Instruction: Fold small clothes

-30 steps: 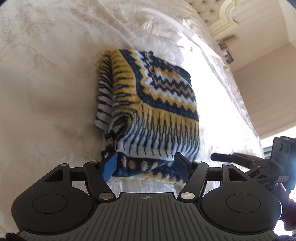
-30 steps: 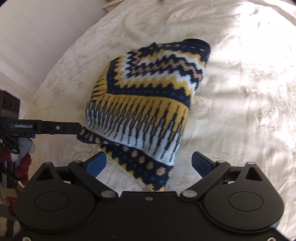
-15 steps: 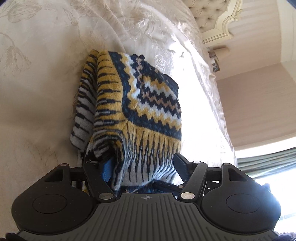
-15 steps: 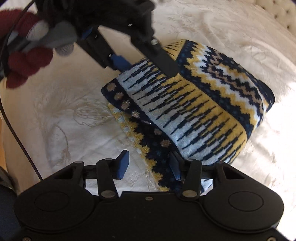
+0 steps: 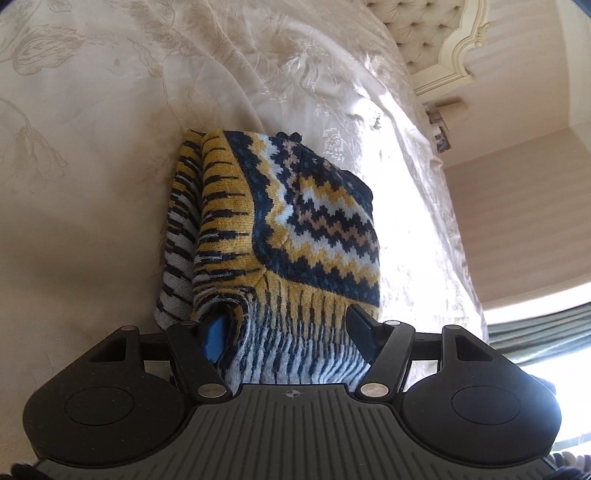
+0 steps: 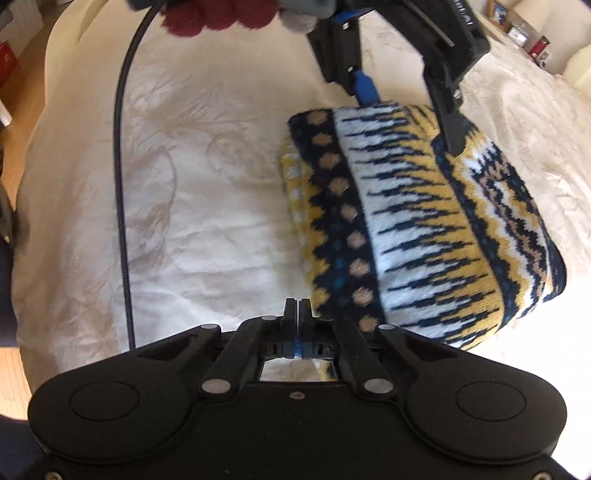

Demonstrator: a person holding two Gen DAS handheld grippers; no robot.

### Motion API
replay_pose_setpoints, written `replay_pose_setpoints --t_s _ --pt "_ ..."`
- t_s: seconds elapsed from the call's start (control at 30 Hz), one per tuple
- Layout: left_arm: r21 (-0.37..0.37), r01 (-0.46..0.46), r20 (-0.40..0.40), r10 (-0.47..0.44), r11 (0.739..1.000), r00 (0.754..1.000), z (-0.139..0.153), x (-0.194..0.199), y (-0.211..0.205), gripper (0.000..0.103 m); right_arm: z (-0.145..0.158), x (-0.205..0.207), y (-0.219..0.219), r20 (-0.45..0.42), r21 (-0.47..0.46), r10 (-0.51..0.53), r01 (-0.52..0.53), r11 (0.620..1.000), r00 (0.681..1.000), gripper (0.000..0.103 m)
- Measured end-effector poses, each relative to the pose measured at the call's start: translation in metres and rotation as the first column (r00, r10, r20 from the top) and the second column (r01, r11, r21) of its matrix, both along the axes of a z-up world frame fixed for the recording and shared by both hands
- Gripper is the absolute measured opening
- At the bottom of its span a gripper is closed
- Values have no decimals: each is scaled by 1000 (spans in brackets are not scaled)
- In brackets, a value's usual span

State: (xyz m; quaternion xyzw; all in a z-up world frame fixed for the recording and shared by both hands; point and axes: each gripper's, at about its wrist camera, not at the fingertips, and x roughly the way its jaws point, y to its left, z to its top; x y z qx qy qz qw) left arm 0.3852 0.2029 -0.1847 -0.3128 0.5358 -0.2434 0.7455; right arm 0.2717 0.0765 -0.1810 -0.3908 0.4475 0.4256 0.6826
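Surface: cream embroidered bedspread (image 5: 92, 184) is filling most of both views, with a tufted headboard (image 5: 424, 33) showing at the upper right of the left wrist view and a strip of wooden floor at the far left of the right wrist view.

Garment: patterned knit sweater (image 5: 295, 229) – navy, yellow and white zigzags – is lying folded into a thick bundle at centre frame in the left wrist view, and at the right of the frame in the right wrist view (image 6: 424, 229).

Left gripper (image 5: 291, 336): its fingers are straddling the near edge of the sweater, with knit bunched up between them; the jaws are standing fairly wide, so whether they are actually pinching the fabric cannot be told. In the right wrist view it is reaching down from the top of the frame (image 6: 406, 110) onto the bundle's far end, held by a gloved hand (image 6: 240, 13).

Right gripper (image 6: 297, 314): its fingers are pressed together on nothing, sitting just beside the sweater's dotted hem at lower centre.

Step in hand: probably the last fold, or tidying the finished bundle – the layers are already stacked.

Next move: likely calling for the left fingers to let the edge settle flat without dragging the top layer askew.
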Motion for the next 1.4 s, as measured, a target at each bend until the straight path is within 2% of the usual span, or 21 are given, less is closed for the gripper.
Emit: replay_pose_setpoints --t_s 0.1,0.23,0.27,0.33,0.37,0.4,0.43,0.5,0.57,0.63,0.67,0.77,0.87,0.93,1.0,1.07,1.2,1.3,1.4 --pt "57 9 10 -9 998 1000 6 -3 -3 64 -11 -11 -4 -31 -24 13 -13 1000 999 3" --pt "111 32 38 -36 993 999 16 -10 -2 64 0 -12 -14 -91 54 -96 101 993 991 7" --pt "114 28 33 -32 993 999 17 -11 1 64 4 -9 -18 -112 77 -134 143 987 985 16" --pt "107 2 17 -3 994 1000 18 -14 11 64 14 -1 -27 -150 122 -209 228 966 966 43" --pt "111 -21 6 20 994 1000 17 -16 17 64 19 4 -32 -173 148 -245 271 951 954 63" --pt "114 -36 0 36 993 999 17 -17 22 64 25 9 -40 -202 182 -284 321 929 937 74" --pt "115 -53 -4 54 992 999 16 -19 28 65 30 15 -46 -223 209 -320 366 907 921 74" --pt "112 -81 5 81 990 997 17 -25 36 69 40 28 -57 -265 248 -405 468 848 875 77" --pt "122 -91 16 90 988 996 19 -32 40 84 46 42 -70 -317 279 -475 559 780 821 86" --pt "136 -86 24 84 987 996 19 -39 39 91 50 63 -85 -382 316 -543 658 684 748 91" --pt "143 -83 26 80 986 996 19 -42 38 92 50 70 -91 -405 325 -567 693 644 717 92" --pt "153 -82 26 79 985 997 15 -52 33 93 44 99 -115 -499 355 -626 800 483 599 98" --pt "138 -83 -3 84 987 996 6 -56 28 95 36 124 -130 -576 373 -642 861 346 507 100" --pt "132 -69 -22 72 989 997 -1 -55 23 95 27 138 -138 -613 371 -643 886 278 458 102" --pt "133 -53 -29 58 990 998 -8 -51 18 95 17 153 -145 -643 355 -643 906 232 416 102" --pt "130 -40 -48 47 991 998 -17 -44 13 95 4 166 -146 -663 332 -643 920 207 384 102" --pt "113 -16 -88 26 993 996 -35 -27 7 99 -19 184 -147 -709 286 -620 941 183 336 102" --pt "84 8 -105 1 996 994 -45 -15 3 102 -36 196 -141 -746 255 -588 949 183 314 102" --pt "44 18 -127 -13 999 992 -54 -7 0 102 -49 205 -133 -786 239 -537 952 192 306 102"
